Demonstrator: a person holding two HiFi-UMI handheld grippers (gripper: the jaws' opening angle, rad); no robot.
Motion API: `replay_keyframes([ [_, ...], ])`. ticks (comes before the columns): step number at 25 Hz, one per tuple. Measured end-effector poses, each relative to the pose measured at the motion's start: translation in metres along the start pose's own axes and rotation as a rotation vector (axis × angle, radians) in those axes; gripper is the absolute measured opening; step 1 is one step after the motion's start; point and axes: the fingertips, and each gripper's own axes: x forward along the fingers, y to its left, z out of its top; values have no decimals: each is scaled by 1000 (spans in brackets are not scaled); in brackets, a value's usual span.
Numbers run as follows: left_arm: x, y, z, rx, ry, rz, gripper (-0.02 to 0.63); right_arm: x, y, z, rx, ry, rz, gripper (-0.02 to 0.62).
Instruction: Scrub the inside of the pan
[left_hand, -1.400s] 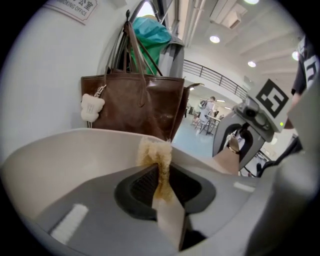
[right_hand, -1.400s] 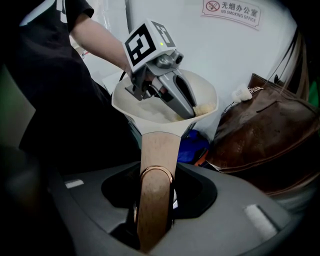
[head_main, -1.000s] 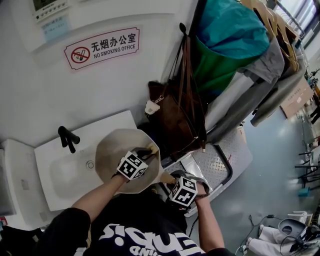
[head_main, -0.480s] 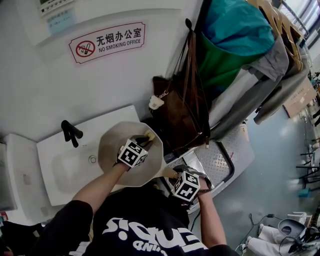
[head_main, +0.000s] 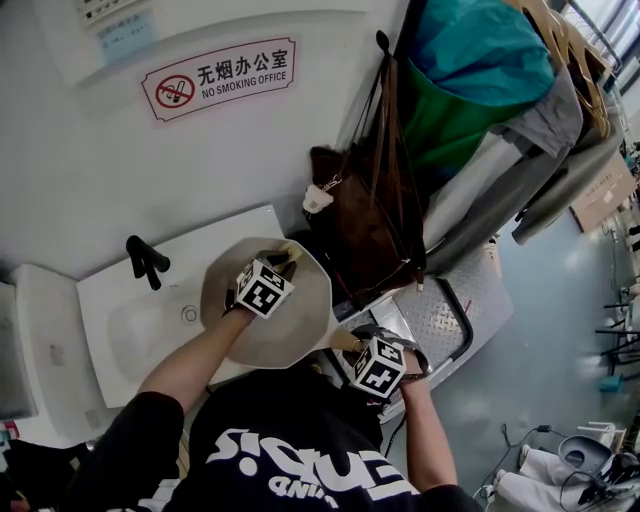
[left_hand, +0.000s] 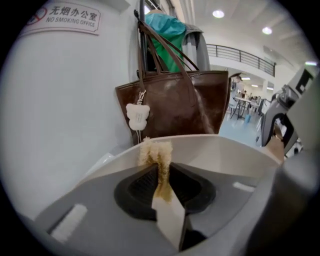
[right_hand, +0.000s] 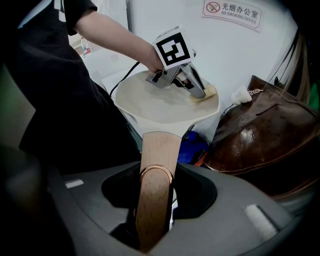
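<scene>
Your left claw (left_hand: 159, 172) is pressed together on a scrub sponge (left_hand: 156, 150). The sponge stands upright between the jaws with its frayed yellow end projecting forward past the tips. That end sits at the far side of the pan (right_hand: 165, 102), touching the inner surface just below the rim, on the side nearest the brown bag (head_main: 365, 230) hanging on the wall. Your right claw (right_hand: 155, 190) is clamped on the pan's wooden handle (right_hand: 156, 150), with the jaws closed against both sides of it near its rounded end. The handle runs straight away from the claw to the pan body. The pan is held open side up in front of you, over the right end of the white sink (head_main: 130, 330) and beside the black faucet (head_main: 147, 262). The views do not show whether its underside rests on the sink edge. The step in hand appears to be a scrubbing stroke along the far inner wall. The pale interior shows no visible residue, so progress cannot be judged from the surface. For the next move, draw the sponge back across the pan floor toward the handle with firm downward pressure. Brace the handle with the right claw so the pan does not tip or rotate under the load. Work the remaining wall in overlapping passes.
</scene>
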Motion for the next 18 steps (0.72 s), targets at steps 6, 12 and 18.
replay_keyframes([
  [6,-5,19,-14,290,132,109,66,0,0,0,2,-7,7,164],
  [12,-19,46,-31,490,271,170,66,0,-1,0,-4,-13,11,164],
  [18,-32,58,-38,607,383,163,66,0,-3,0,-11,-15,15,164],
])
